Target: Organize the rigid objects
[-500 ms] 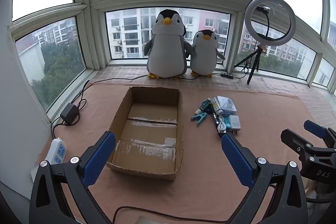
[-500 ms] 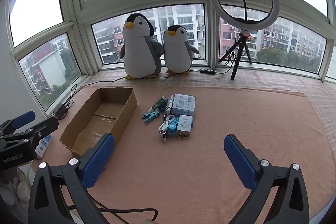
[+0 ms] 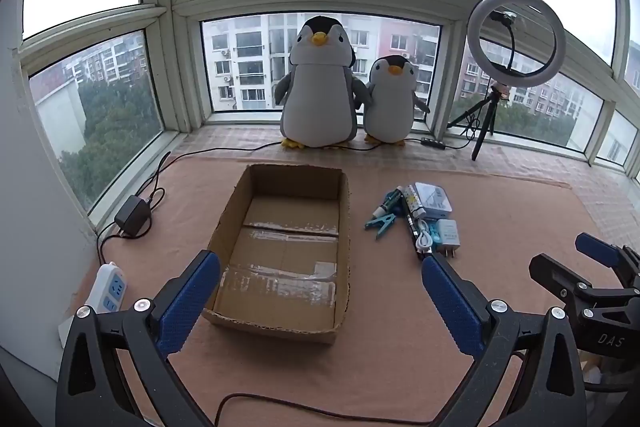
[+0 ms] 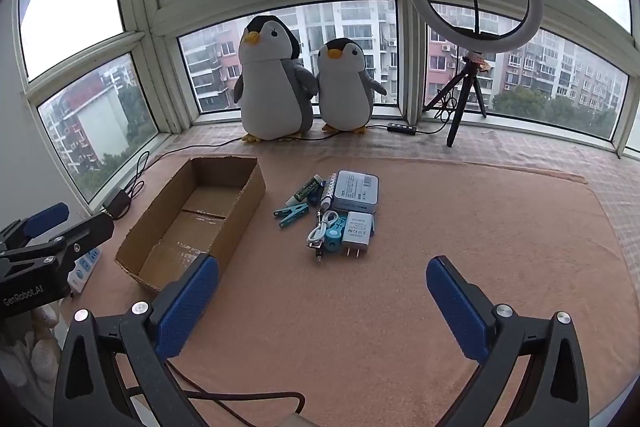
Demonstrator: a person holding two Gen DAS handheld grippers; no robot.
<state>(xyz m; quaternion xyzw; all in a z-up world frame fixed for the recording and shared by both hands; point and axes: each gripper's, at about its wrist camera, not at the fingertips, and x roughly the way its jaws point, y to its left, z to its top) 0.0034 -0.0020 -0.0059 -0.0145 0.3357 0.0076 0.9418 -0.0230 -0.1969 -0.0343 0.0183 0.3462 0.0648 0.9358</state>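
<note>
One cardboard box (image 3: 284,251), open-topped and empty, is set at the centre of the left wrist view, on a pinkish cloth (image 3: 500,227); clear tape is seen across its floor. In the right wrist view the same box (image 4: 192,219) lies at centre left.

One cluster of small rigid items is laid just right of the box, apart from it:
- one teal clothespin (image 4: 291,215), nearest the box;
- one green tube (image 4: 306,191), behind the clothespin;
- one patterned pen-like stick (image 4: 328,193), beside the tube;
- one pale blue flat box (image 4: 356,191), at the far right of the cluster;
- one white plug adapter (image 4: 357,233), in front of that box, prongs toward the camera;
- one coiled white cable (image 4: 322,231), touching one small blue round item (image 4: 332,245) whose kind cannot be told.

Two plush penguins (image 3: 318,87) are stood side by side at upper centre, by the window. One ring light on a tripod (image 3: 516,39) is placed at upper right. One black power adapter (image 3: 132,215) and one white power strip (image 3: 110,287) are noted at lower left.

Left gripper (image 3: 320,301): fingers spread wide, nothing between them, held low in frame before the box. Right gripper (image 4: 322,303): fingers spread wide, nothing held, low in frame before the cluster.
</note>
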